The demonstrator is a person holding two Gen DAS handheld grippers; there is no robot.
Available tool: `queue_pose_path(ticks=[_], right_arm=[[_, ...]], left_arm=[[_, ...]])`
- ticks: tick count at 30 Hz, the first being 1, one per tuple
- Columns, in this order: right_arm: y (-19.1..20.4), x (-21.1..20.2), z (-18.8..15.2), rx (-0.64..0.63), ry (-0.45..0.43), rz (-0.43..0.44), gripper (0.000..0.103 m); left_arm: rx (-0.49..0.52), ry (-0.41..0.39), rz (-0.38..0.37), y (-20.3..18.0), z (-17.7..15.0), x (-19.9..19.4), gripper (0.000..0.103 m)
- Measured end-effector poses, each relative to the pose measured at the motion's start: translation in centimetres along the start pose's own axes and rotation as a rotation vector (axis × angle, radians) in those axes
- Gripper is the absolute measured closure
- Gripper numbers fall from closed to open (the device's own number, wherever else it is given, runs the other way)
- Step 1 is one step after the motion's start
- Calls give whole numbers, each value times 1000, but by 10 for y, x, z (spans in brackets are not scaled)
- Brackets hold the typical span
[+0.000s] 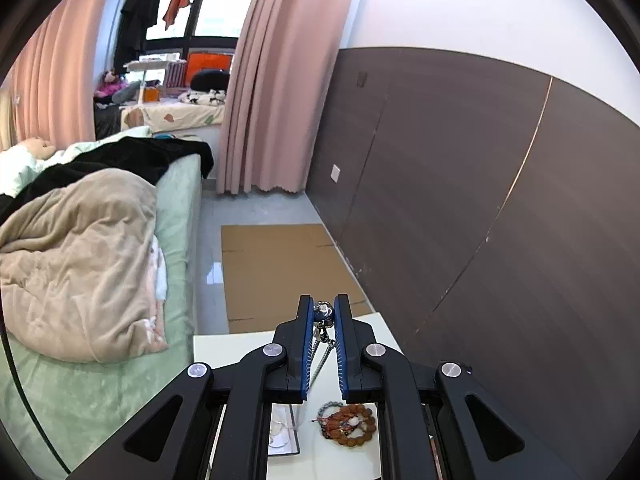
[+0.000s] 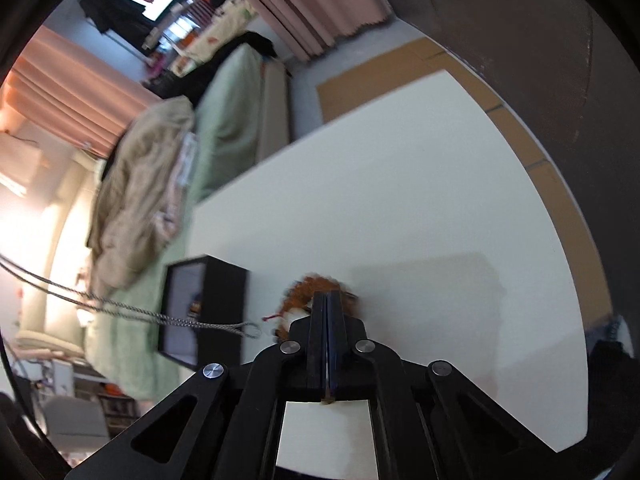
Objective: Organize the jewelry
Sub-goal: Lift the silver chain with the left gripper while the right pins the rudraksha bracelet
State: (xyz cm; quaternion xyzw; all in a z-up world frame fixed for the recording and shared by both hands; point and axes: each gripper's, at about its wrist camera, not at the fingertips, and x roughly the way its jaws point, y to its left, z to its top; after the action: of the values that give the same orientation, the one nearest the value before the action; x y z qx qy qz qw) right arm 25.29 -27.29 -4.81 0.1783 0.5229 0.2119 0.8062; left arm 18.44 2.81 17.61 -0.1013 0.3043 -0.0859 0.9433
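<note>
My left fingers (image 1: 324, 312) pinch a shiny silver necklace (image 1: 323, 314); its chain hangs down. My right fingers (image 2: 327, 300) are pressed together by brown beads (image 2: 306, 292).

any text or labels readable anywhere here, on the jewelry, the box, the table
No text can be read in either view.
The black box shows coloured marks on its face in the right wrist view, too blurred to read.
The bead bracelets and the necklace held in the left hand-held gripper carry no visible lettering.
The white table is plain.
</note>
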Motion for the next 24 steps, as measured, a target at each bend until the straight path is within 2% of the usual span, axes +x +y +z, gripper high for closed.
queue_pose_path(ticks=[5,7,10,11,13,14,15,18,20,23,24], right_arm=[[6,0,1,-8,-7,4,102],[6,12,2,-12,35,-62,101],[-3,29,0,22,119,-115,99],[-6,33,-1,34,143,-112,95],[-10,39,-6,43,170,-114,81],[-10,41,-9,39,181,-125,69],[-9,44,-11,30,190,-137,65],[-3,50,-15,-9,201,-167,65],[-1,58,-20,-44,215,-218,65],[9,63,-29,-141,212,-322,77],[13,64,-30,-168,202,-338,77]], left_arm=[[8,-20,12,0,6,-9,93],[14,-29,14,-2,8,-14,93],[18,-46,23,-3,13,-21,93],[20,-53,26,-3,15,-24,93],[22,-68,32,-3,20,-30,93],[23,-72,34,-4,21,-32,93],[25,-77,37,-4,23,-35,93],[30,-89,47,-4,27,-41,93],[32,-95,53,-3,28,-45,93],[33,-104,64,1,27,-51,93],[34,-106,68,0,27,-53,93]])
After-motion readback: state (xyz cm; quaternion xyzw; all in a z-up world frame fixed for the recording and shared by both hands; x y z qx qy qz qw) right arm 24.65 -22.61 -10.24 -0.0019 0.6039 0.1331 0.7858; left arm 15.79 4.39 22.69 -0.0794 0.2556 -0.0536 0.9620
